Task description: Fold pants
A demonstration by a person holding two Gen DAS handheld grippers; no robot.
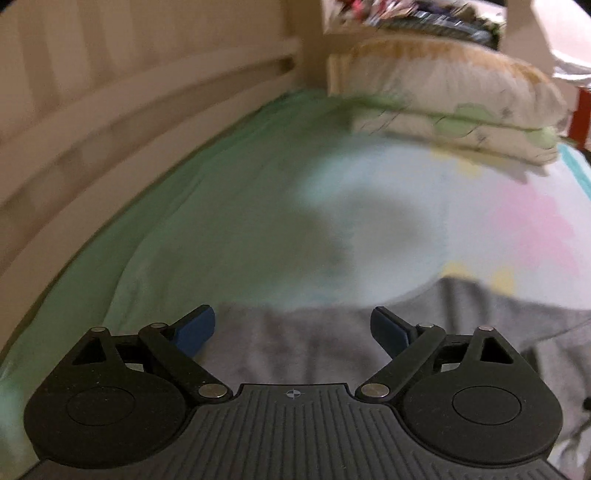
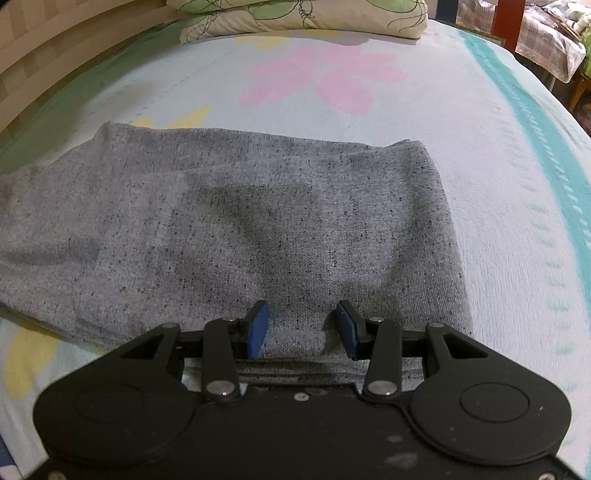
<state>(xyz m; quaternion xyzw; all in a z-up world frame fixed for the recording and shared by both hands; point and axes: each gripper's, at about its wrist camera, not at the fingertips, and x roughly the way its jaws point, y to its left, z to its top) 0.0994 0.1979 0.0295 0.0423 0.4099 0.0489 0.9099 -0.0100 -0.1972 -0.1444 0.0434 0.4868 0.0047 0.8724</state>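
On the flowered bedspread (image 2: pixel 480 155), the grey pants (image 2: pixel 258 221) lie folded below the pillows (image 2: pixel 295 14). Left gripper (image 1: pixel 293 332): jaws spread wide above the fabric edge. Right gripper (image 2: pixel 303 328): jaws partly parted, straddling a raised fold without clamping it.

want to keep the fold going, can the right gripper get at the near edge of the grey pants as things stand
Probably yes. The right gripper is open with its blue pads on either side of the thick near edge of the grey pants, which lie flat on the bedspread. Nothing sits between the jaws and the cloth.
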